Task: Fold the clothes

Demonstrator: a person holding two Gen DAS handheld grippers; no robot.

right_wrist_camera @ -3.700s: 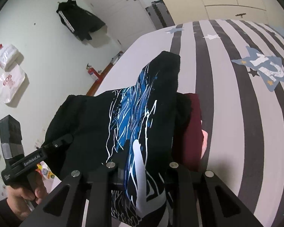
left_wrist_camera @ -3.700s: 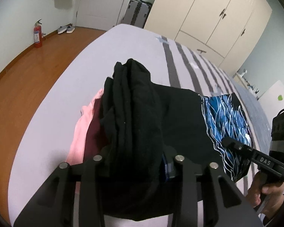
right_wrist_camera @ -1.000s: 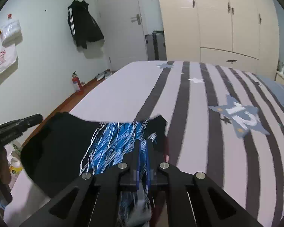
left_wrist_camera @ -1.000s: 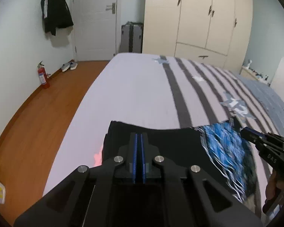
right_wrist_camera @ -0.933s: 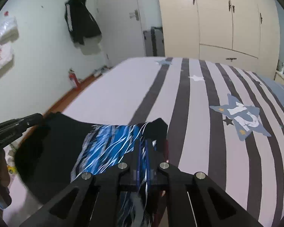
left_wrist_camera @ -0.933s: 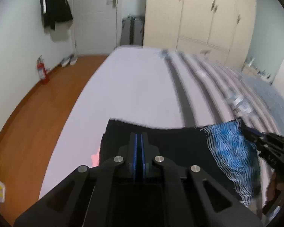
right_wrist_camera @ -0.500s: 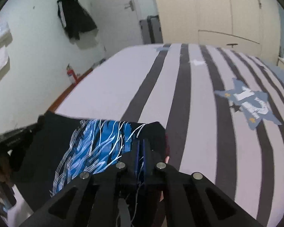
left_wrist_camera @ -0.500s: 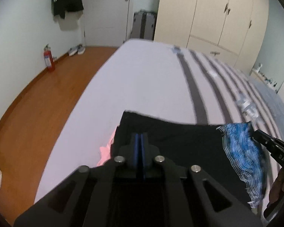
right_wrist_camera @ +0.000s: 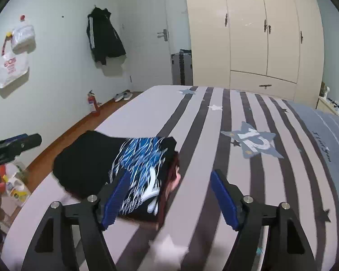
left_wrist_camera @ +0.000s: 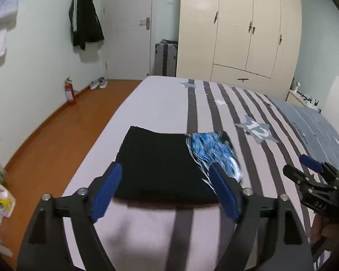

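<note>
A folded black garment with a blue and white print (left_wrist_camera: 165,160) lies flat on the striped bed (left_wrist_camera: 160,103), on top of maroon and pink clothes whose edges show under it (right_wrist_camera: 173,176). My left gripper (left_wrist_camera: 165,188) is open and empty, just in front of the stack. My right gripper (right_wrist_camera: 169,194) is open and empty at the stack's right end; the garment (right_wrist_camera: 124,158) lies ahead and to its left. The right gripper also shows at the right of the left wrist view (left_wrist_camera: 309,176), and the left gripper shows at the left edge of the right wrist view (right_wrist_camera: 13,146).
The bed's left edge drops to a wooden floor (left_wrist_camera: 56,135) with bottles (right_wrist_camera: 15,187) near the corner. A fire extinguisher (left_wrist_camera: 69,91), shoes (left_wrist_camera: 98,83), a suitcase (left_wrist_camera: 166,59), a door and wardrobes (left_wrist_camera: 237,29) stand at the far end.
Both grippers have opened and let go of the black garment, which now lies flat on the stack. Both have pulled back a little from it.
</note>
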